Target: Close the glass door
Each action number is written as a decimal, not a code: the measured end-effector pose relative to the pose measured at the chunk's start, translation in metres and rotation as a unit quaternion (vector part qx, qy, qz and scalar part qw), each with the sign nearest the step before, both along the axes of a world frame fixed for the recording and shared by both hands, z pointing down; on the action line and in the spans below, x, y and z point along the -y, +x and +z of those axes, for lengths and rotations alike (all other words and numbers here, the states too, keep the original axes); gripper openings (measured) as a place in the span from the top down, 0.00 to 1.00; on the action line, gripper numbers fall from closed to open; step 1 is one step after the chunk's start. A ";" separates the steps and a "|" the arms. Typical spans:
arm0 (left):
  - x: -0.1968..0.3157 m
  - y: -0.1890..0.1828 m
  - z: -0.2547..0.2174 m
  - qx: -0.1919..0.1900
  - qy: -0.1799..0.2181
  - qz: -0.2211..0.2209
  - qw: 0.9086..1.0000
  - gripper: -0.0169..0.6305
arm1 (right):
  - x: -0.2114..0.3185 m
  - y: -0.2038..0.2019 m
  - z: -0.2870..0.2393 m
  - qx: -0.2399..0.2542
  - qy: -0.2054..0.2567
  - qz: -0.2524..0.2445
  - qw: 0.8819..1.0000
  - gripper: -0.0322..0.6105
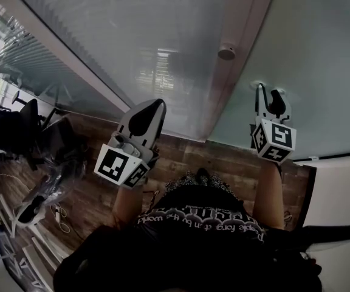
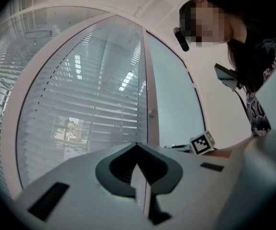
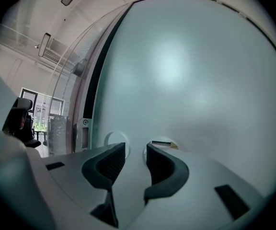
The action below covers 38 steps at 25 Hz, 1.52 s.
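- your left gripper [image 1: 152, 106]: jaws pressed together, nothing between them, pointing at the window blinds [image 1: 102, 29].
- your right gripper [image 1: 268, 93]: jaws a narrow gap apart, empty, tips close to the frosted glass door [image 1: 312, 53], by its round fitting [image 3: 113, 139].

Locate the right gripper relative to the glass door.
Right side of the head view: the right gripper is up at the frosted glass door, jaws apart, tips beside a round fitting on the glass, right of the door frame.
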<state>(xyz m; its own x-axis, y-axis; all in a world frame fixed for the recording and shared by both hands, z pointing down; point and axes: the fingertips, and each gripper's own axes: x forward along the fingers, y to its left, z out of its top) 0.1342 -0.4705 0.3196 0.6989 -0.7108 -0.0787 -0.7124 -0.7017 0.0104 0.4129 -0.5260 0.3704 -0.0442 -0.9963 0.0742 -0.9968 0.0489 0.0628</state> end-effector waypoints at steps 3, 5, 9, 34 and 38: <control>-0.002 -0.002 -0.001 0.000 0.002 0.002 1.000 0.97 | -0.006 -0.002 0.000 -0.006 -0.001 -0.012 1.000 0.74; -0.004 -0.003 -0.002 0.000 0.002 0.002 1.000 0.97 | -0.013 -0.003 -0.001 -0.013 0.000 -0.015 1.000 0.74; -0.010 -0.005 -0.005 0.001 0.004 0.002 1.000 0.97 | -0.033 -0.009 -0.008 -0.003 0.002 -0.022 1.000 0.75; -0.025 -0.001 -0.008 0.010 0.007 0.007 1.000 0.97 | -0.072 -0.020 -0.055 -0.032 0.076 -0.018 0.996 0.95; -0.020 -0.002 -0.006 0.014 0.003 0.001 1.000 0.97 | -0.073 -0.022 -0.058 -0.033 0.082 -0.018 0.996 0.95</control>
